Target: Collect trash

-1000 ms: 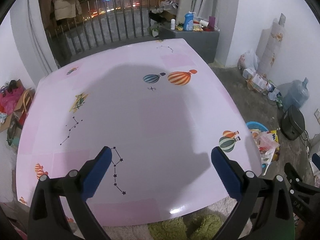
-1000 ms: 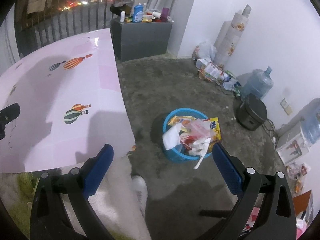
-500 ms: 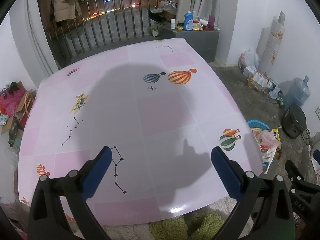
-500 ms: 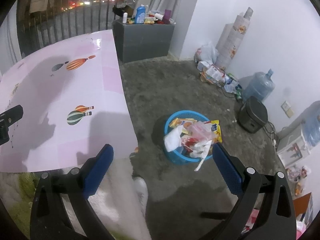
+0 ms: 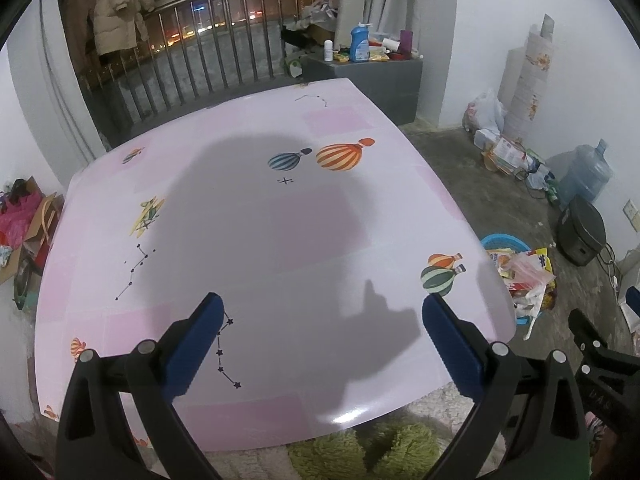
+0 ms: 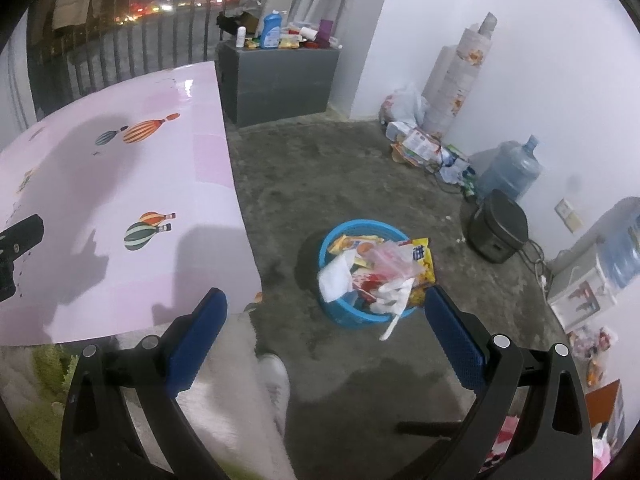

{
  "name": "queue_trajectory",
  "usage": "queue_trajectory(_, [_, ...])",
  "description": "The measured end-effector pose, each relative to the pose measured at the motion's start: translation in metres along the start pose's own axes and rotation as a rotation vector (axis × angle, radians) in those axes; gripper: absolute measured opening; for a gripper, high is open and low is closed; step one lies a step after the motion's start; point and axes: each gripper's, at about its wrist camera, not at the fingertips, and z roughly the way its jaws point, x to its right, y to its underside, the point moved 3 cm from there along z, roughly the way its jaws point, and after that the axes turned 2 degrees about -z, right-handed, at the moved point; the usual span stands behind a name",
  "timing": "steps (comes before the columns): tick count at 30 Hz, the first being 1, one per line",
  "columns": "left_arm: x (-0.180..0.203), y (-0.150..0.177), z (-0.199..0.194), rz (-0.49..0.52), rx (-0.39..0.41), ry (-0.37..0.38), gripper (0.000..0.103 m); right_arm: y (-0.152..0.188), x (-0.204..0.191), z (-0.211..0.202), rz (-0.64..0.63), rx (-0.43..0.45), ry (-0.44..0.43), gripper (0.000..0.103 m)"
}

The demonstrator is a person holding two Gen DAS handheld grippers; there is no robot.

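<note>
While held over the near edge of the pink table [image 5: 256, 240], left gripper [image 5: 322, 320] spread wide, nothing between its blue pads [image 5: 200, 332]. Right gripper [image 6: 326, 316] likewise released and empty, hanging past the table's right-hand edge, above bare concrete floor [image 6: 320, 168].

Tabletop bare from rim to rim: only printed balloons, stars and a broad shadow across the middle. Near edge overhanging fuzzy green and white fabric; far edge close to a metal railing [image 5: 224, 64].

Off the table's right-hand edge, on the floor: one blue basket [image 6: 348, 312], heaped with trash [image 6: 372, 272] — wrappers, a yellow packet, a clear bag, white paper — piled above the rim, one white strip trailing over the front onto the concrete. Open floor all round the basket, and between basket and table edge.

Further right, against the wall: one black appliance [image 6: 496, 228], two large water jugs, one [image 6: 512, 168] on the floor, the other [image 6: 620, 240] at the frame's edge. One grey cabinet [image 6: 280, 80] behind the table, cluttered on top. One white shoe [image 6: 276, 376] just below the table corner.
</note>
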Motion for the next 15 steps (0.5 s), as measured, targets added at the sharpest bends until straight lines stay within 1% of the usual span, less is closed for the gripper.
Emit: queue_trajectory(15, [0.0011,0.0009,0.0002,0.011,0.0,-0.007,0.097,0.0004,0.0054,0.0,0.009,0.003,0.002,0.095])
